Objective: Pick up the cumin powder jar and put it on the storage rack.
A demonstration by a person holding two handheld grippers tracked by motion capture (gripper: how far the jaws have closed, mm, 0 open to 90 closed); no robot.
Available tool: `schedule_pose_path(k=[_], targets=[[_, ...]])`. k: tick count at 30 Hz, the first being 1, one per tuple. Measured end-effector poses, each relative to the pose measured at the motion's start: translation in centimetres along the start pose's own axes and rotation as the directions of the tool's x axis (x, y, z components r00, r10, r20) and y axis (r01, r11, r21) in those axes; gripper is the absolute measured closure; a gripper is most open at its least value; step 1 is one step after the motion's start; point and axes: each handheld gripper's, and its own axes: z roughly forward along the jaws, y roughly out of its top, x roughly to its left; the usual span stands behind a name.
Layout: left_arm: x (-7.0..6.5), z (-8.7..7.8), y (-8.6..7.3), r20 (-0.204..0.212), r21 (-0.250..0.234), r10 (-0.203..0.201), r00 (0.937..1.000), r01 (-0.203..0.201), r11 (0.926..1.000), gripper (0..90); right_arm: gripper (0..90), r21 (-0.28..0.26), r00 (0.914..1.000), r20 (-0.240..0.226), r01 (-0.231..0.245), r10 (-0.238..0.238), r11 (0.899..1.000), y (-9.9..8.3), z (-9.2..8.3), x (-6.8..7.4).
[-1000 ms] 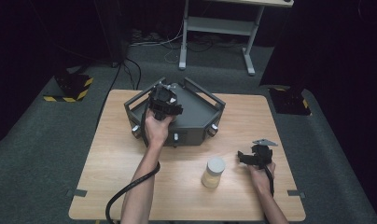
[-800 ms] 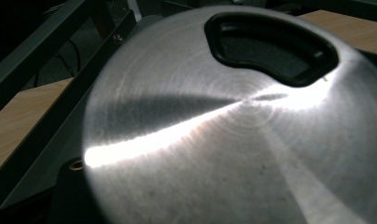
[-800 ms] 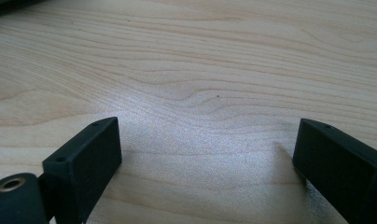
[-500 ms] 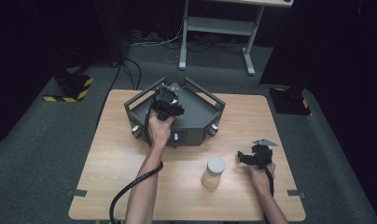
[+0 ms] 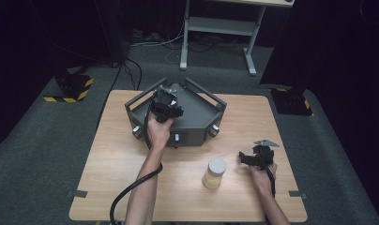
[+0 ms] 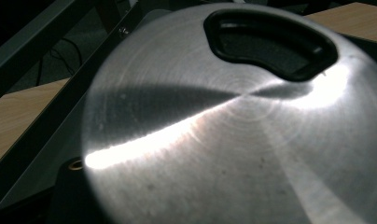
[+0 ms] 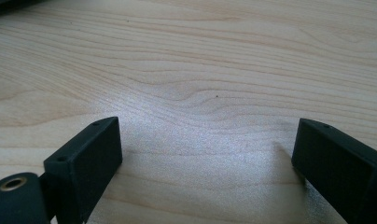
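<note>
A wooden table (image 5: 131,159) was seen from above, with a person's two forearms coming in from the six o'clock edge.

The left gripper (image 5: 166,96) hung over a dark grey, six-sided tray (image 5: 201,117) at about twelve o'clock on the table, above the tray's nine o'clock half. Its own camera looked at close range onto a brushed metal dome (image 6: 224,140) with a black, kidney-shaped recess (image 6: 270,44) at one o'clock on it. A bright streak of glare ran across the metal. The claw was drawn together. The pictures did not show whether it was clamped on the dome or only pressed close to it.

A small jar (image 5: 215,172) with a grey lid and yellowish contents stood upright at about five o'clock on the table. It was well apart from the tray.

The right gripper (image 5: 247,157) rested low at four o'clock, just beside the jar but not touching it. Its claw stood wide apart with bare wood between the jaws (image 7: 205,154).

Almost nothing had changed over the last second. The left hand had stayed over the same part of the tray, the jar had not moved, and the right hand had kept still. That suggested the work was at a held, careful stage at the tray, with the right gripper simply waiting.
</note>
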Motion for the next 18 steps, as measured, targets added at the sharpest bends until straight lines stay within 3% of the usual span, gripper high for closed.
schedule_pose_path(k=[2,4,5,6,7,11,18], targets=[[0.2,0.0,0.1,0.005,0.006,-0.001,1.0000,0.001,1.0000,31.2,8.1,0.000,1.0000,0.001,0.000,0.000,1.000,0.0,0.0,0.0],[0.3,-0.2,0.6,0.001,0.029,0.027,0.9996,-0.027,0.9992,30.7,8.3,-0.001,1.0000,0.002,-0.001,0.001,1.000,0.0,0.0,0.0],[0.2,-0.2,0.6,-0.001,0.032,0.027,0.9996,-0.027,0.9991,27.3,8.3,-0.001,1.0000,0.002,-0.002,0.002,1.000,0.0,0.0,0.0],[0.0,-0.2,0.3,0.004,0.011,-0.003,1.0000,0.003,0.9999,22.6,8.3,-0.001,1.0000,0.002,-0.002,0.002,1.000,0.0,0.0,0.0],[0.2,-0.4,0.5,0.005,0.024,0.024,0.9997,-0.024,0.9994,17.6,8.3,-0.001,1.0000,0.002,-0.002,0.002,1.000,0.0,0.0,0.0],[0.2,-1.0,0.0,0.000,0.011,0.032,0.9995,-0.032,0.9994,8.9,8.4,-0.002,1.0000,0.002,-0.002,0.002,1.000,0.0,0.0,0.0],[1.3,-2.6,-0.6,0.027,-0.004,0.023,0.9994,-0.023,0.9997,6.3,8.5,-0.002,1.0000,0.004,-0.005,0.005,1.000,0.0,0.0,0.0]])
